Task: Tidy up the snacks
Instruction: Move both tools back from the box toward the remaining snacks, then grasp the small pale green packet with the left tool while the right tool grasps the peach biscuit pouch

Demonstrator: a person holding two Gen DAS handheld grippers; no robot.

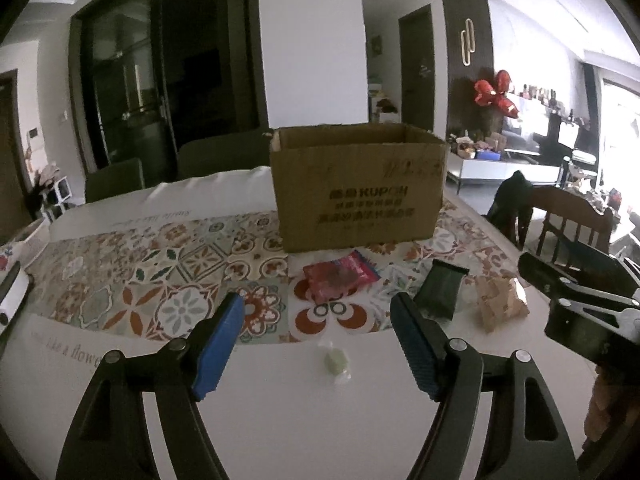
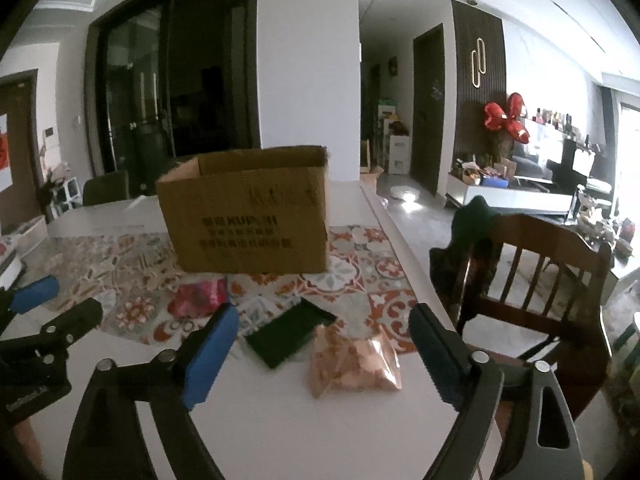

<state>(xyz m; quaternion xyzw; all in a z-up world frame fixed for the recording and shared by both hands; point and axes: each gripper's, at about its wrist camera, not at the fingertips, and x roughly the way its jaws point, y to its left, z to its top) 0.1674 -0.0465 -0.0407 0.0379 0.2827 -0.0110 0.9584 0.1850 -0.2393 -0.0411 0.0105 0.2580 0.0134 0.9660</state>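
1. We hold our left gripper [image 1: 316,312] above the near edge of the table [image 1: 280,420], jaws spread apart with nothing between the pads.
2. A small pale green wrapped candy [image 1: 335,362] lies on the white cloth just below and between those blue pads [image 1: 224,336].
3. Our right gripper [image 2: 324,338] is also wide apart and empty; a tan snack bag [image 2: 352,364] lies on the table between its fingers, not touched.
4. A dark green packet [image 2: 290,334] lies just left of the tan bag, touching or nearly so.
5. A red snack packet [image 1: 340,280] rests on the patterned runner [image 1: 160,272], near the front of the cardboard box [image 1: 360,188].
6. The box stands upright and open-topped behind all the snacks.
7. A wooden chair [image 2: 540,280] stands at the table's right side.
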